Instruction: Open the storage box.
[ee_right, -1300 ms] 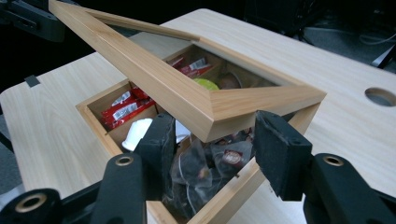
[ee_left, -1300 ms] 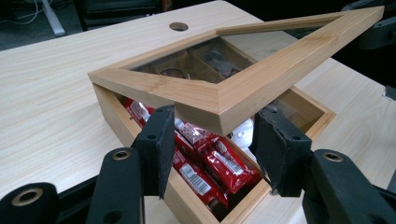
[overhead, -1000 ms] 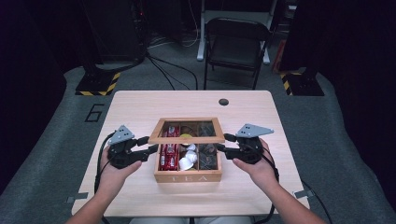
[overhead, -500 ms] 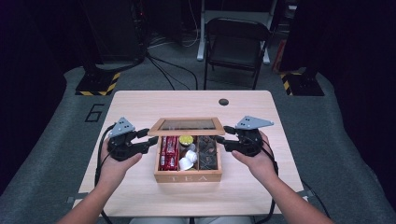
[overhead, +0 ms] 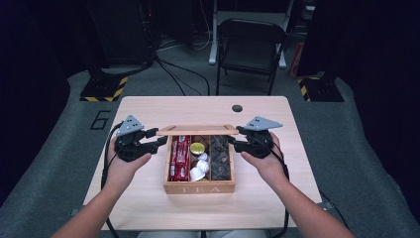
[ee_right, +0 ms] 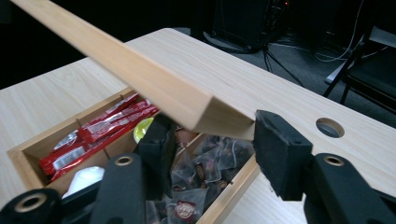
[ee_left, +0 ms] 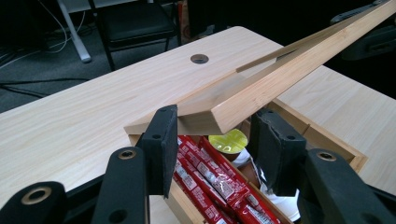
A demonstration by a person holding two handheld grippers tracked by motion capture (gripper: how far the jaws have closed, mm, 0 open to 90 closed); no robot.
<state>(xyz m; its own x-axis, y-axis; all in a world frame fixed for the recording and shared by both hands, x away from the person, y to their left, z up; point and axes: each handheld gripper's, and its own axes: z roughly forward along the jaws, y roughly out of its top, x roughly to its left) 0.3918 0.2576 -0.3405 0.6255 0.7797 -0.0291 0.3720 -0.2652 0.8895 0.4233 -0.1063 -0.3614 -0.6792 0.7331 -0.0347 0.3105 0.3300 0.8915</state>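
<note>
- Left gripper [overhead: 157, 144]: jaws have just been closing, with the left front corner of the lid [overhead: 196, 130] between the pads. In the left gripper view [ee_left: 212, 149] one pad touches the lid's edge; the other stands just beside it, contact not clear. Can't tell if it is a firm pinch.
- Right gripper [overhead: 236, 138]: jaws closing a little as well, with the lid's right front corner between them. In the right gripper view [ee_right: 212, 149] one pad sits against the corner's end face and the other is tucked under the frame. Can't tell whether it pinches.
- Lid: light wood frame, hinged at the back, lifted off the box's front edge and tilted up, spanning between the two grippers.
- Tea box [overhead: 199, 187]: light wood, "TEA" on the front wall, at table centre near the person's edge. Left compartment holds red sachets [overhead: 179, 157]; the middle holds a yellow-topped pod [overhead: 197, 148] and white pods [overhead: 199, 168]; the right holds dark clear-wrapped tea bags [overhead: 220, 158].
- Table [overhead: 148, 111]: pale wood grain, with a round cable hole [overhead: 237, 108] near the far edge.
- Room: dark, grey carpet, black folding chair [overhead: 252, 47] behind the table, cables on the floor, hazard-striped stand bases [overhead: 104, 89] on both sides.
</note>
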